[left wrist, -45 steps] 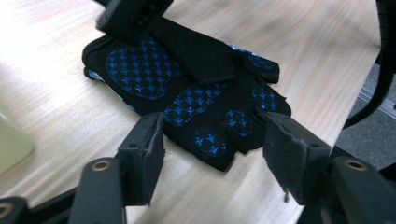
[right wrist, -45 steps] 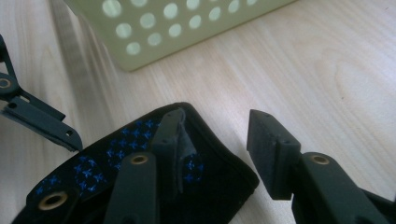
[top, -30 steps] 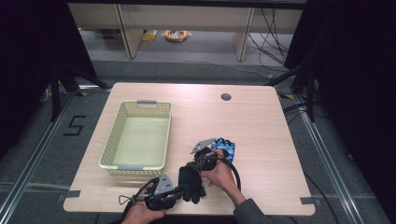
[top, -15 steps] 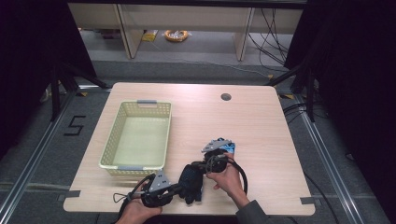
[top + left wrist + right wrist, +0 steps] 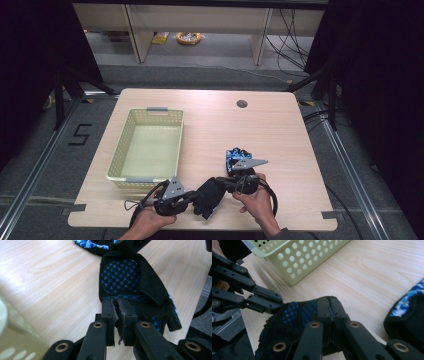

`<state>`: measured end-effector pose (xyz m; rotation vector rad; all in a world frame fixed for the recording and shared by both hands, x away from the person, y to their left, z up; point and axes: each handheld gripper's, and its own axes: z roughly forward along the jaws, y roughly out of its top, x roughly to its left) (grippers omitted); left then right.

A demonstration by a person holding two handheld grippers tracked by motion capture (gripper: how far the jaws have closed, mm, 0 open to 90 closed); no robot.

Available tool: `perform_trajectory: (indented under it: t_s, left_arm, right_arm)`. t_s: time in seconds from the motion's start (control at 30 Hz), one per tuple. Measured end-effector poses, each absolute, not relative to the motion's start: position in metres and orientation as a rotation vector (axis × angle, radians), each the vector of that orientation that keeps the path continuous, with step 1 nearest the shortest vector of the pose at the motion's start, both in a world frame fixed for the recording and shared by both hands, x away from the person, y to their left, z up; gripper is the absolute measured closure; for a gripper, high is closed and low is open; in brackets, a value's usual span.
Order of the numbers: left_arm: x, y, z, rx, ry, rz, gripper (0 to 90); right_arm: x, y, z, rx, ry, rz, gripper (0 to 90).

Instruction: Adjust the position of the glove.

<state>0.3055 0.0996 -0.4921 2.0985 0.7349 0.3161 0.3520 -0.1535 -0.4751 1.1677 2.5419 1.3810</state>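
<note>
A black glove with blue palm dots (image 5: 207,196) (image 5: 120,277) (image 5: 297,312) is held between both grippers near the table's front edge. My left gripper (image 5: 194,199) (image 5: 117,312) is shut on the glove's finger end. My right gripper (image 5: 219,183) (image 5: 331,307) is shut on its opposite, cuff end, and the left gripper (image 5: 272,305) faces it from the left in the right gripper view. A second glove (image 5: 237,157) (image 5: 92,243) (image 5: 409,312), with a blue camouflage pattern, lies on the table just beyond the right gripper.
A pale yellow perforated basket (image 5: 172,117) (image 5: 312,257) stands on the table's left half, close behind the left hand. A round cable hole (image 5: 242,104) sits near the far edge. Bare wood stretches across the right and far parts of the table (image 5: 280,135).
My right gripper has moved right and toward the front edge, drawing the black glove off the patterned one. The left hand has stayed nearly in place.
</note>
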Motion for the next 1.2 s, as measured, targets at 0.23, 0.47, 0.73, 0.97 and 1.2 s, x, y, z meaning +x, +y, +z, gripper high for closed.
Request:
perform_trajectory:
  t_s: [0.23, 0.47, 0.73, 0.97, 1.2]
  left_arm:
    - [0.311, 0.087, -0.49, 2.074, 0.728, 0.303, 83.3]
    - [0.321, 0.073, -0.491, 2.135, 0.664, 0.314, 83.3]
    - [0.335, 0.059, -0.493, 2.163, 0.634, 0.303, 83.2]
    - [0.338, 0.051, -0.503, 2.199, 0.614, 0.317, 82.4]
    - [0.338, 0.051, -0.513, 2.233, 0.593, 0.366, 81.7]
  right_arm:
    - [0.337, -0.172, -0.478, 1.241, 2.464, 1.414, 87.9]
    - [0.329, -0.185, -0.483, 1.261, 2.428, 1.385, 87.9]
    - [0.325, -0.198, -0.491, 1.327, 2.407, 1.366, 87.9]
    - [0.324, -0.203, -0.5, 1.355, 2.426, 1.307, 87.8]
    - [0.324, -0.201, -0.505, 1.353, 2.447, 1.237, 86.7]
